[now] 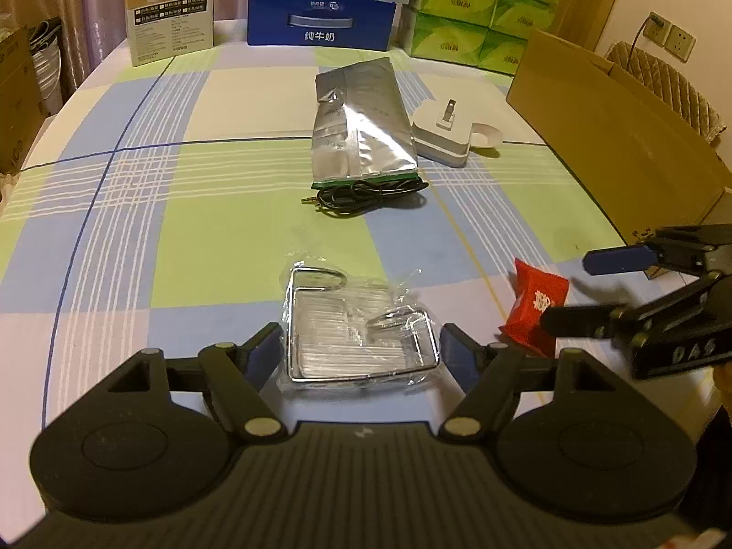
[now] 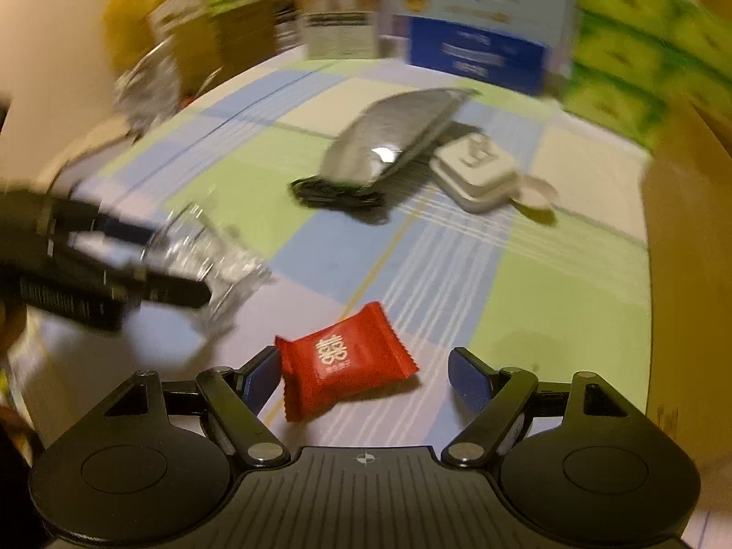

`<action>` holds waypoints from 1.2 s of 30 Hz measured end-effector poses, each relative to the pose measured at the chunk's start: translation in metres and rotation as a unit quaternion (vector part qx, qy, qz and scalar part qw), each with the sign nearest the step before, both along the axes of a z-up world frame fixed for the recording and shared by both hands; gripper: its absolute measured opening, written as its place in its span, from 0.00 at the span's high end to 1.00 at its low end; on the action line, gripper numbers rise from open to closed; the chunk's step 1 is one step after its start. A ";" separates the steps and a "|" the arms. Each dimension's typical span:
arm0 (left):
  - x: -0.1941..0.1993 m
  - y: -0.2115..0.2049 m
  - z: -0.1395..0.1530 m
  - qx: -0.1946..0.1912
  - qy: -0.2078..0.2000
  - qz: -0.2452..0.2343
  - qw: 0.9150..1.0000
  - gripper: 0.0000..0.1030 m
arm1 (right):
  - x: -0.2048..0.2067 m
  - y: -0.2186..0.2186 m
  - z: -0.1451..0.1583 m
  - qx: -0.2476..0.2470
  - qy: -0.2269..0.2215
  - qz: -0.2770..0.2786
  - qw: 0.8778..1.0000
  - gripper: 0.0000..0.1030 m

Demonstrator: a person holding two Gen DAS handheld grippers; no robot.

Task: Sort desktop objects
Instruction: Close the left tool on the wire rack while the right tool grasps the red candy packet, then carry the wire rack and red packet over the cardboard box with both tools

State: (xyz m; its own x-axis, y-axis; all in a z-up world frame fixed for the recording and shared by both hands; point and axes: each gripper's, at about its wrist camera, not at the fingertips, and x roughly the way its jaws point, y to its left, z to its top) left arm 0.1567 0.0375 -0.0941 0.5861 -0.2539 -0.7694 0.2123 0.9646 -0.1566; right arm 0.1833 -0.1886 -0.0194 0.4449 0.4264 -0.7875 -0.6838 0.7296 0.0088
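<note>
My left gripper [image 1: 361,347] is open, its fingers either side of a wire rack in clear plastic wrap [image 1: 357,325] lying on the checked tablecloth. My right gripper [image 2: 363,373] is open around a red snack packet [image 2: 343,359], which lies on the cloth between the blue pads. The red packet [image 1: 535,304] and the right gripper [image 1: 576,288] also show at the right of the left wrist view. A silver foil bag [image 1: 361,128], a coiled black audio cable [image 1: 361,194] and a white charger box [image 1: 444,130] lie further back. The right wrist view is motion-blurred.
A brown cardboard box [image 1: 613,137] stands at the right table edge. A blue milk carton [image 1: 320,18], green tissue packs [image 1: 476,4] and a product box [image 1: 171,9] line the back. The left gripper [image 2: 178,270] with the wrapped rack shows at the left of the right wrist view.
</note>
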 end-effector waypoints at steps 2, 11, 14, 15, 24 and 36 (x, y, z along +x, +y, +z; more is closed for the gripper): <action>-0.002 0.002 0.001 -0.004 -0.003 -0.001 1.000 0.27 | -0.003 0.006 -0.007 -0.020 -0.014 0.039 0.999 0.25; 0.000 0.001 -0.001 -0.002 -0.004 -0.006 1.000 0.23 | 0.012 0.012 -0.020 -0.027 -0.009 0.066 0.997 0.39; 0.000 -0.002 -0.003 0.001 -0.003 -0.009 1.000 0.23 | 0.013 0.010 -0.017 -0.015 0.008 0.055 0.998 0.52; -0.001 -0.002 -0.003 0.002 -0.003 -0.009 1.000 0.23 | 0.013 0.010 -0.016 -0.013 0.011 0.050 0.999 0.54; 0.001 -0.007 -0.003 0.005 -0.013 0.005 1.000 0.19 | 0.016 0.002 -0.005 0.021 0.009 -0.023 0.999 0.57; -0.003 -0.028 -0.010 0.072 -0.038 0.018 0.997 0.30 | 0.031 -0.016 -0.006 0.041 0.044 -0.094 0.994 0.55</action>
